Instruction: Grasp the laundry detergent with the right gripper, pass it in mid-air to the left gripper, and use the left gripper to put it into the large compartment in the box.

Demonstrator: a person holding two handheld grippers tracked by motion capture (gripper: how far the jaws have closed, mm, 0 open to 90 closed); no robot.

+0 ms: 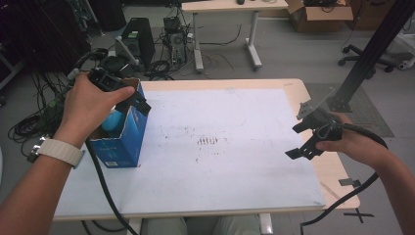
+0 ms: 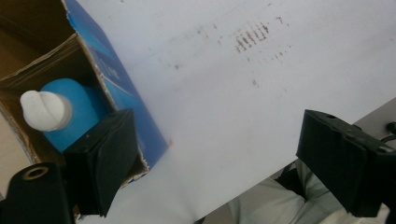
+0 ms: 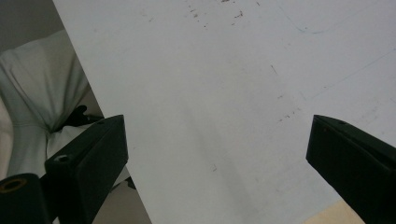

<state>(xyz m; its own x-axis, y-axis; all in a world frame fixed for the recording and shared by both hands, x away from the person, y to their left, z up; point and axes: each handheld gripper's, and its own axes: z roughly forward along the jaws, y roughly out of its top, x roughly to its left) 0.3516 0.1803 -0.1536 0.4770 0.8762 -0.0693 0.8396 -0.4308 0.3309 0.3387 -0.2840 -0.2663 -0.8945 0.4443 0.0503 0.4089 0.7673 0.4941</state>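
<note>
The blue bottle [image 2: 70, 112] with its white cap [image 2: 44, 110] is standing upright inside the open-topped blue carton [image 1: 122, 139], which is sitting at the left side of the white table sheet [image 1: 235, 161]. I am reading this as a packing job: bottle into carton, and the bottle is already lodged well down between the cardboard walls.

I am holding the left gripper [image 1: 132, 100] just above the carton's open mouth, at its right-hand rim. Its jaws are standing apart and nothing is lying between them; in the left gripper view one jaw is overlapping the carton's edge while the other is hanging over bare sheet. I judge the bottle to be let go and resting on its own weight, the carton walls keeping it upright.

I am keeping the right gripper [image 1: 306, 144] well apart from the carton, over the right edge of the sheet. Its jaws are also spread wide, with only the plain sheet beneath them in the right gripper view. I take it to be waiting there so as not to crowd the left hand's work.

The carton flaps are standing open. My assessment is that the remaining step is closing them, which is likely calling for both grippers, one steadying the carton wall. A light carton is liable to slide or tip if pushed from one side only.
</note>
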